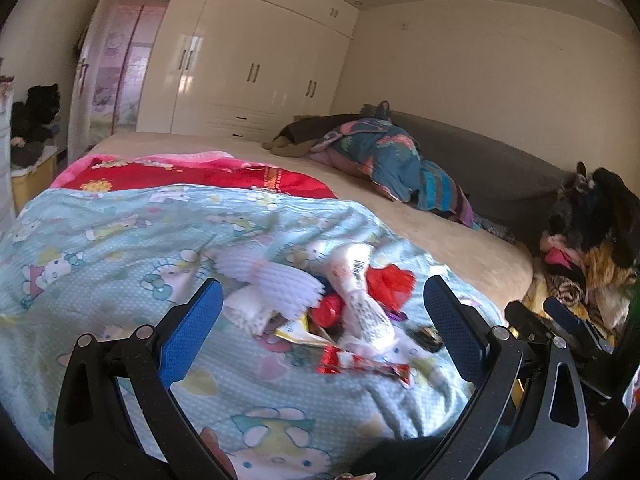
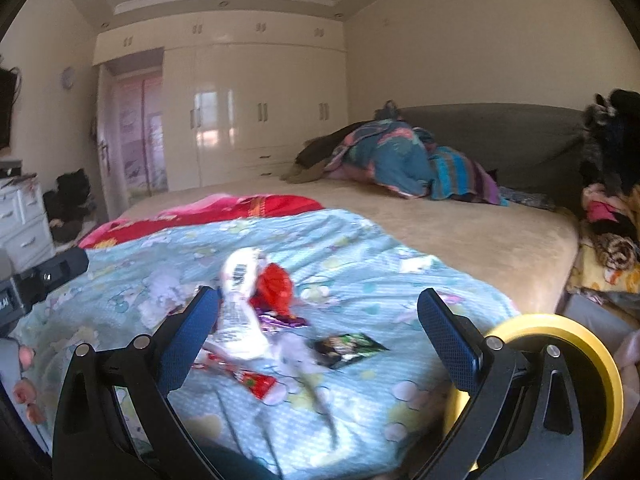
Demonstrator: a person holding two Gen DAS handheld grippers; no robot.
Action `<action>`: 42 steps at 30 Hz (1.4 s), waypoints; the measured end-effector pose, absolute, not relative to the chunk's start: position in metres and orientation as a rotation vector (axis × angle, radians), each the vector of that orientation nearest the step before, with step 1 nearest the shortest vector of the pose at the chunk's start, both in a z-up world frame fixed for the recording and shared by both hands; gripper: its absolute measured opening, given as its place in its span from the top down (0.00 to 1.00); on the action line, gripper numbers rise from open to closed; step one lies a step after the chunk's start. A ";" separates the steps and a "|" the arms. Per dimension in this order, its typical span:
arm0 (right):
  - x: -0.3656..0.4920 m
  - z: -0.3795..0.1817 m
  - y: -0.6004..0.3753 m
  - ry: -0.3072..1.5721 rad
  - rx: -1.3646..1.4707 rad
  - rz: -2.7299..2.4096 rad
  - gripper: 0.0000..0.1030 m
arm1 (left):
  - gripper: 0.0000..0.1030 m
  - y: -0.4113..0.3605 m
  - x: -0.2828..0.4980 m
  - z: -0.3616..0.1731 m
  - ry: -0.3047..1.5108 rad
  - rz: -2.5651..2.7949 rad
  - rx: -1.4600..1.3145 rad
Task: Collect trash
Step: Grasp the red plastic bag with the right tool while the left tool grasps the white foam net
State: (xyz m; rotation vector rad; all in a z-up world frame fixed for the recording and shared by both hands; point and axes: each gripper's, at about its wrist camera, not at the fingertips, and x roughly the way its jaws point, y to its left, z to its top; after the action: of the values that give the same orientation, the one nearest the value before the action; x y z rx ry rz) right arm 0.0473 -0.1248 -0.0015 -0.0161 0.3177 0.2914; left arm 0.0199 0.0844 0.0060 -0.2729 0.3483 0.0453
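- Two grippers hover over a wide bed with a beige cover, both aimed at one litter pile on the near part.
- Spread across the near half lies a pale blue cartoon-print quilt, rumpled, with a red and pink blanket just beyond it.
- Low at the right of the right wrist view sits a round yellow-rimmed bin, beside the bed edge; judging by its place, it is where the litter should go.
- Left gripper: jaws wide apart, nothing between them, the pile framed in the gap.
- Right gripper: jaws likewise wide apart and empty, just short of the same pile.
- Trash lies heaped on the quilt: a white crumpled plastic bag with a barcode, a white foam fruit net, a red crinkled wrapper, a flat red snack packet nearest, and a small dark green sachet slightly to the right.
- Risk: the thin wrappers lie flat on soft cloth, so closing jaws may pinch the quilt along with them and drag it.
- Risk: both grippers converge on one heap and could knock each other or scatter light pieces off the near edge.
- Risk: the slick bag could slip free on the way to the bin.
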 end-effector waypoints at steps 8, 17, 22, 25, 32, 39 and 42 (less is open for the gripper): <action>0.085 0.001 -0.097 0.385 -0.046 0.354 0.06 | 0.10 0.113 0.038 0.005 0.356 0.037 -0.319; 0.138 -0.008 -0.089 0.475 -0.053 0.376 0.20 | 0.10 0.124 0.083 -0.009 0.455 -0.006 -0.386; 0.167 -0.021 -0.085 0.546 -0.043 0.407 0.28 | 0.10 0.121 0.111 -0.022 0.534 0.001 -0.417; 0.180 -0.031 -0.083 0.588 -0.030 0.418 0.31 | 0.10 0.117 0.126 -0.028 0.577 0.022 -0.415; 0.206 -0.047 -0.072 0.670 0.014 0.493 0.63 | 0.27 0.110 0.155 -0.046 0.681 0.058 -0.391; 0.198 -0.050 -0.071 0.647 0.038 0.530 0.95 | 0.58 0.114 0.156 -0.063 0.733 0.106 -0.401; 0.189 -0.044 -0.077 0.597 0.060 0.526 0.95 | 0.70 0.115 0.151 -0.062 0.719 0.097 -0.405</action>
State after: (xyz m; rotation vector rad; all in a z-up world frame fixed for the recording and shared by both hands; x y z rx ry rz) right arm 0.1890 -0.0769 -0.0444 0.0604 0.5966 0.5262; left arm 0.1508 0.1145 -0.0616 -0.4050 0.7194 0.0969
